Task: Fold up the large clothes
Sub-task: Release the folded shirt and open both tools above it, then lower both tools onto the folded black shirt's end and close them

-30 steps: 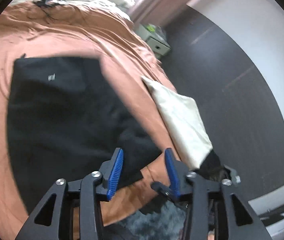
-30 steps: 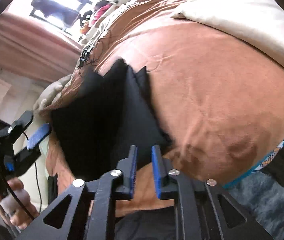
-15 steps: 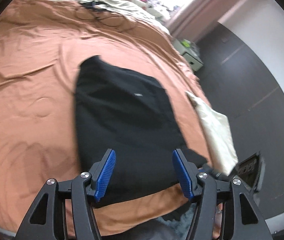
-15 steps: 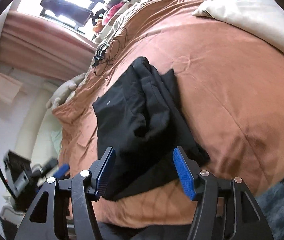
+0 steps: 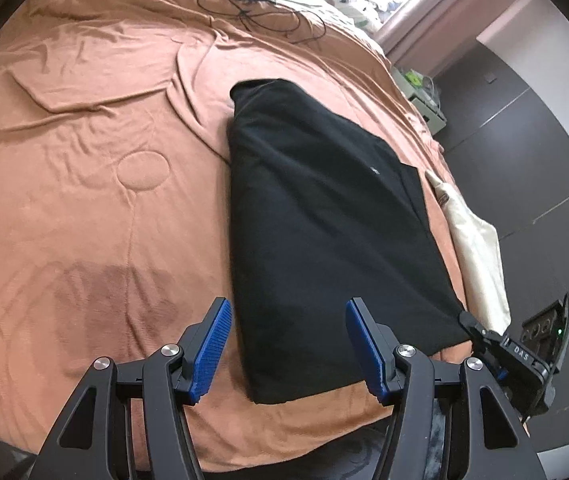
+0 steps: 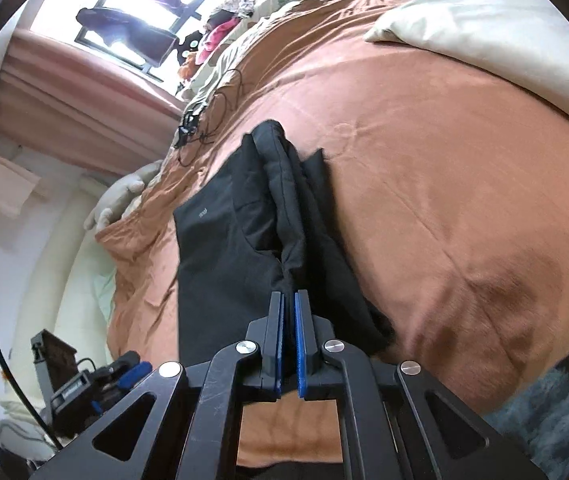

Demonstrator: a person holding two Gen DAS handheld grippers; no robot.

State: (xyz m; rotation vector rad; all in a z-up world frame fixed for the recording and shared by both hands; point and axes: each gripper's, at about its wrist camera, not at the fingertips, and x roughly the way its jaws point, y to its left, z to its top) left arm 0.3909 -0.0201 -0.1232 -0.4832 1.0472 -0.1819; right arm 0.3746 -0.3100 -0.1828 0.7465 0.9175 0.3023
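A: Covering nearly the whole field in both views, the bed point(image 5: 84, 160) carries a rust-orange blanket point(image 6: 444, 200), wrinkled, with a darker patch near its front edge.

B: Garment position?

A: The black garment point(image 5: 324, 220) lies folded lengthwise on the blanket, running from the front edge toward the middle. In the right wrist view a bunched ridge of it point(image 6: 284, 200) rises up to the right gripper point(image 6: 289, 340).

B: Claws?

A: Right gripper: blue pads pressed together, clamped on that black ridge. Left gripper point(image 5: 288, 344): jaws apart, hovering over the garment's near end, nothing pinched between them.

B: Smaller items, room?

A: A cream pillow point(image 5: 480, 248) lies at the bed's edge just beside the garment. A black cable point(image 5: 260, 4) is tangled at the far end. A bright window point(image 6: 132, 12) with pink curtains; dark floor point(image 5: 524, 140). A small cabinet point(image 5: 424, 96) beyond, contents probably bottles, too blurred to tell.
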